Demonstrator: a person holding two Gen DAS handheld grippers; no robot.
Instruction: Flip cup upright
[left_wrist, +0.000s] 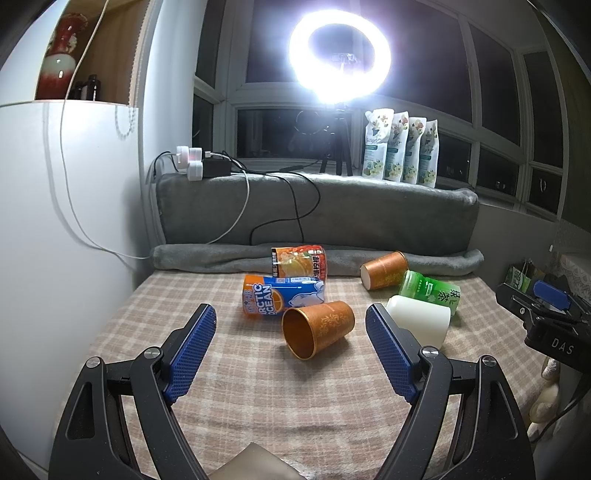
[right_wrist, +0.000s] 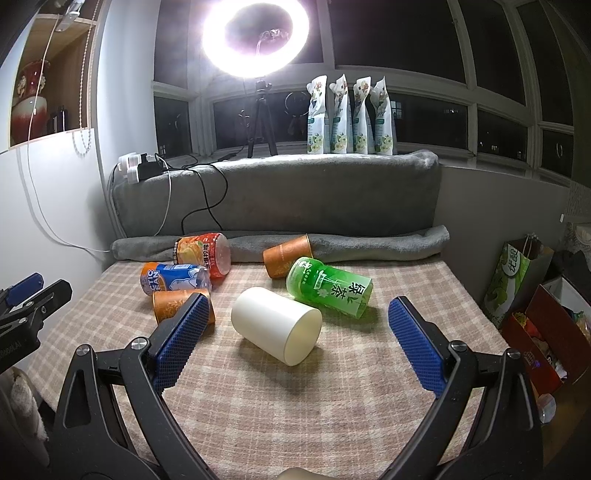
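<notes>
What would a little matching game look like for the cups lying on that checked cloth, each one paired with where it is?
Things:
1. white cup
2. green cup
3. near orange cup
4. far orange cup

Places:
A. against the rolled grey blanket at the back
B. between the left gripper's open fingers, mouth towards the camera
C. in front of the right gripper, nearest it
D. just behind the white cup, printed with a tea label

Pairs: 1-C, 2-D, 3-B, 4-A
</notes>
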